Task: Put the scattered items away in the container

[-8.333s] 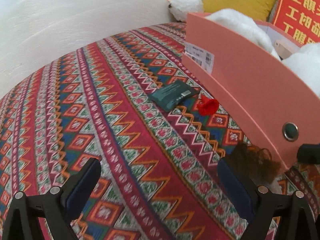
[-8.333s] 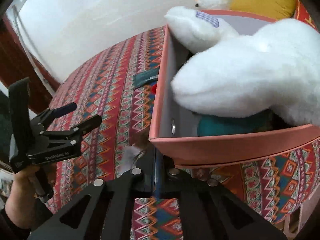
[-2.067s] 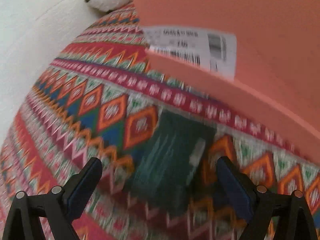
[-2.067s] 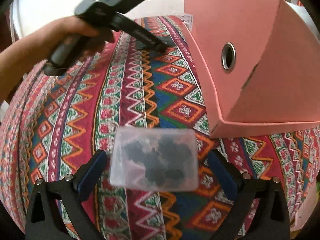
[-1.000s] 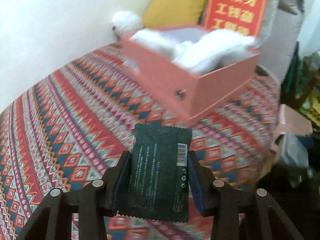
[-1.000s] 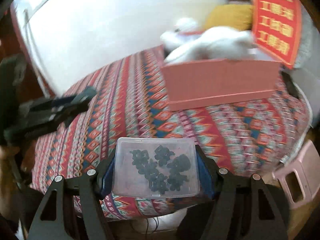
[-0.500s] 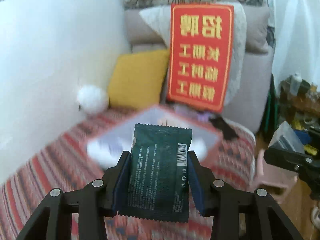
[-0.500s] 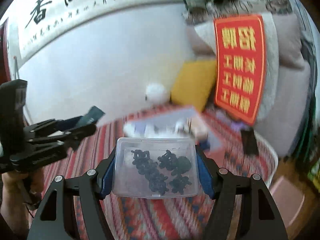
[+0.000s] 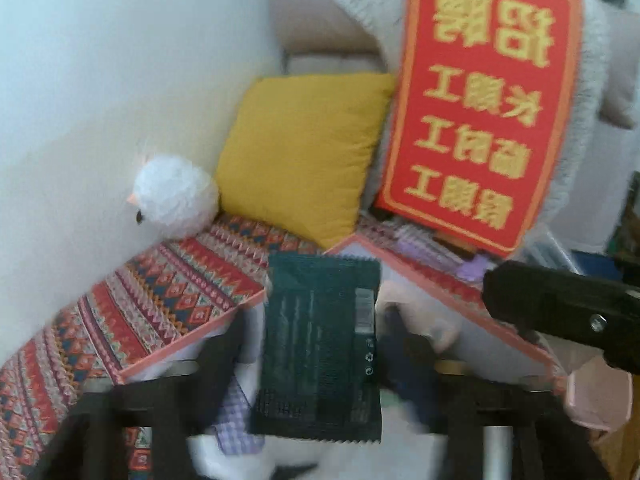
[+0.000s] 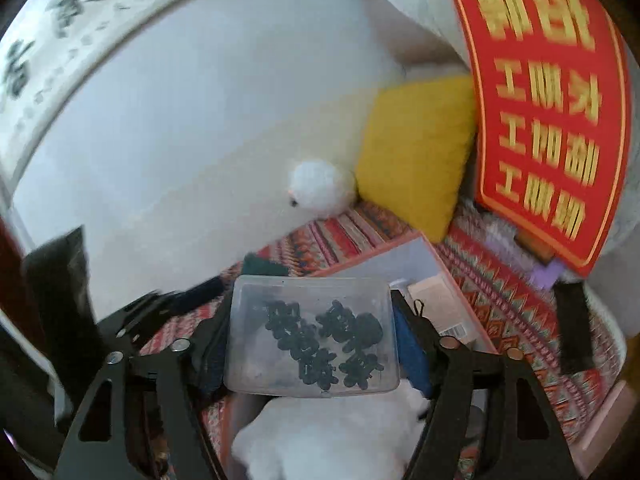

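Both grippers are held up over the pink box (image 9: 424,276), side by side, each pointing toward the far corner of the bed where the wall meets the cushions. The left gripper (image 9: 320,344) has its jaws closed on one dark green sachet (image 9: 320,340), gripped by its two long edges and held upright; it is a flat foil packet with crimped ends, fine pale print and a small barcode near its right edge. The right gripper (image 10: 312,336) has its jaws clamped on one clear plastic case (image 10: 312,334), a shallow rounded rectangle with a cluster of small black pieces inside, too blurred to count. From the left wrist view the right gripper's dark body reaches in from the right, above the box's near rim.

The box is open-topped, with pale inner walls, and sits on the patterned red bedspread (image 9: 160,300). A white plush toy (image 10: 332,436) lies in it below the case. At the bed's far edge rest one round white plush bird (image 9: 174,196), one yellow cushion (image 9: 300,152) and one red sign (image 9: 484,104) with gold characters.
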The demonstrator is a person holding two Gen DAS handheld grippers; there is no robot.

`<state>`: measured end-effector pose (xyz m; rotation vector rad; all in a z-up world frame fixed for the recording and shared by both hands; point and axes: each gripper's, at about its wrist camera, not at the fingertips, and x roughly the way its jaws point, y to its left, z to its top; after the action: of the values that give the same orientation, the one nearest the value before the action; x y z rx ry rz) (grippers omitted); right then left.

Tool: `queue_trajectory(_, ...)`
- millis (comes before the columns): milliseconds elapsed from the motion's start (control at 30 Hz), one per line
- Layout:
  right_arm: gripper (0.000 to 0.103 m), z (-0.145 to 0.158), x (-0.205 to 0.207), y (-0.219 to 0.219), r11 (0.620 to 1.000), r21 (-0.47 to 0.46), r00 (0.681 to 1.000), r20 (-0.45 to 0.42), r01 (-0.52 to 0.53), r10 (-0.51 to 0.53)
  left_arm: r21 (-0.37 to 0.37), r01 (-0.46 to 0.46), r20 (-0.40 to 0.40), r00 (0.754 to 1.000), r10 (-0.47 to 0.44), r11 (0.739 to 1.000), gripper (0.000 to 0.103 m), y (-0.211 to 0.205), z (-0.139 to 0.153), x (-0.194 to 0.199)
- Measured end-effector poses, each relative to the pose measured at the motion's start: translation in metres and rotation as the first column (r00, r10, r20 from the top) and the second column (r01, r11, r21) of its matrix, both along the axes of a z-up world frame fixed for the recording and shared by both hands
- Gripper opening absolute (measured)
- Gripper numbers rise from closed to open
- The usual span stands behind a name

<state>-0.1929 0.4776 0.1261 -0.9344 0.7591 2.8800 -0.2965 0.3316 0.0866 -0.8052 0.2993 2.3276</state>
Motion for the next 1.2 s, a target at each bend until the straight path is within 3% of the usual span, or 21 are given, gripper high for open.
queue_trajectory(33, 0.097, -0.010, -0.008, 0.005, 1.000, -0.019, 1.000, 0.017, 0.019, -0.019, 0.013, -0.040, -0.021, 0.999, 0.040, 0.999, 0.103, -0.004, -0.007, -0.005)
queue_trajectory(267, 0.098, -0.048, -0.018, 0.014, 0.991, -0.130, 0.999, 0.051, 0.014, -0.008, -0.025, -0.057, -0.019, 0.998, 0.056, 0.998, 0.103, -0.006, -0.032, -0.009)
queue_trajectory(367, 0.098, -0.048, -0.009, 0.011, 0.989, -0.150, 0.998, 0.059, 0.007, 0.001, -0.037, -0.062, -0.036, 0.998, 0.061, 0.997, 0.103, -0.010, -0.030, 0.005)
queue_trajectory(533, 0.098, -0.025, 0.022, -0.007, 0.995, -0.103, 1.000, 0.030, -0.002, 0.005, -0.031, -0.082, -0.059, 0.995, 0.080, 0.996, 0.103, -0.028, -0.008, 0.040)
queue_trajectory(767, 0.100, -0.003, 0.100, -0.044, 0.999, -0.051, 1.000, 0.030, 0.004, -0.003, -0.001, -0.120, -0.064, 0.991, 0.120, 0.993, 0.103, -0.072, 0.014, 0.120)
queue_trajectory(967, 0.100, -0.007, 0.180, -0.089, 1.000, -0.006, 0.998, 0.057, -0.010, 0.010, 0.003, -0.172, -0.107, 0.979, 0.171, 0.985, 0.103, -0.114, 0.021, 0.201)
queue_trajectory(1200, 0.101, -0.022, 0.273, -0.145, 0.999, 0.034, 0.995, 0.092, -0.032, 0.029, 0.013, -0.263, -0.183, 0.948, 0.261, 0.965, 0.103, -0.172, 0.016, 0.301)
